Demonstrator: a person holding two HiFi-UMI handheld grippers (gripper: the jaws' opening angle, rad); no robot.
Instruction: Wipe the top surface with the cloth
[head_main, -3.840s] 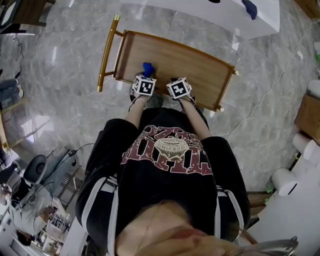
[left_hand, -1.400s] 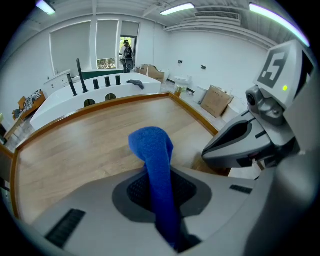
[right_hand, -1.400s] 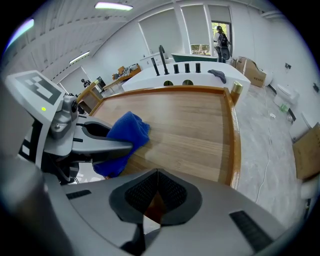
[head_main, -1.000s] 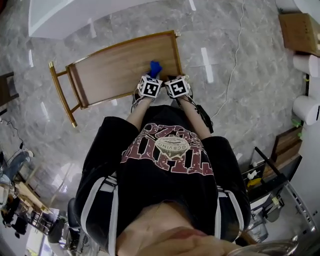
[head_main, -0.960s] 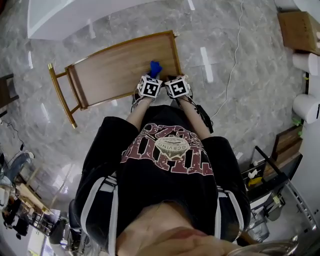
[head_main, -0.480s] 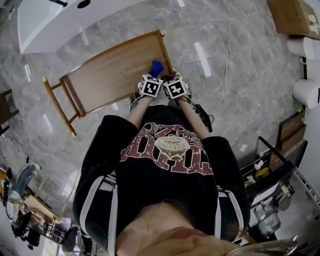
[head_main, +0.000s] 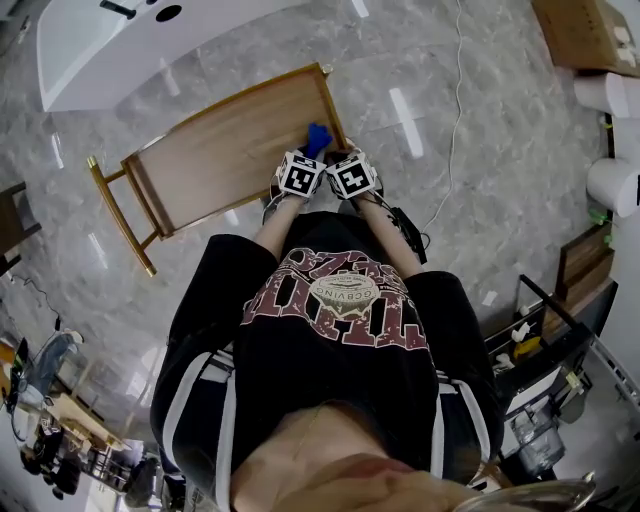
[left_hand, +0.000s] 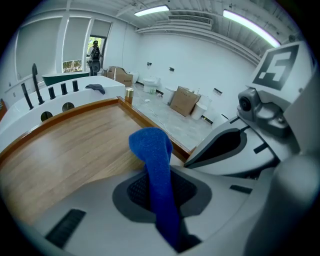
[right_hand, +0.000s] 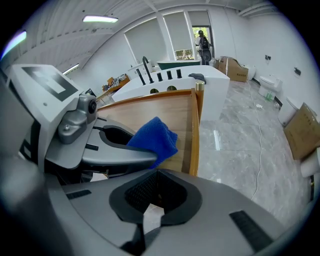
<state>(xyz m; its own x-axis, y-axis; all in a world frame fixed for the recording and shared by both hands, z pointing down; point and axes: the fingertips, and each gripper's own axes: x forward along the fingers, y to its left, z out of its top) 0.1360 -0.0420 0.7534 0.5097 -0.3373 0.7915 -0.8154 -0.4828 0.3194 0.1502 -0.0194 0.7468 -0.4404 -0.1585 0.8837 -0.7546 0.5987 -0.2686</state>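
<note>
Pinching blue cloth (left_hand: 151, 148) in closed jaws of left gripper (left_hand: 161, 210), held its free end bunched over wooden top surface (head_main: 215, 150), near right-hand corner by raised rim. Held right gripper (right_hand: 156, 194) just beside, jaws shut together on nothing. Could not tell whether cloth touched wood. Saw no streaks separating wiped from unwiped; judged the long stretch toward handle (head_main: 115, 215) probably left to do. Logged rimmed top as shallow tray, holding only the cloth's end. Spotted cardboard box (head_main: 585, 30) on floor; contents not visible.
</note>
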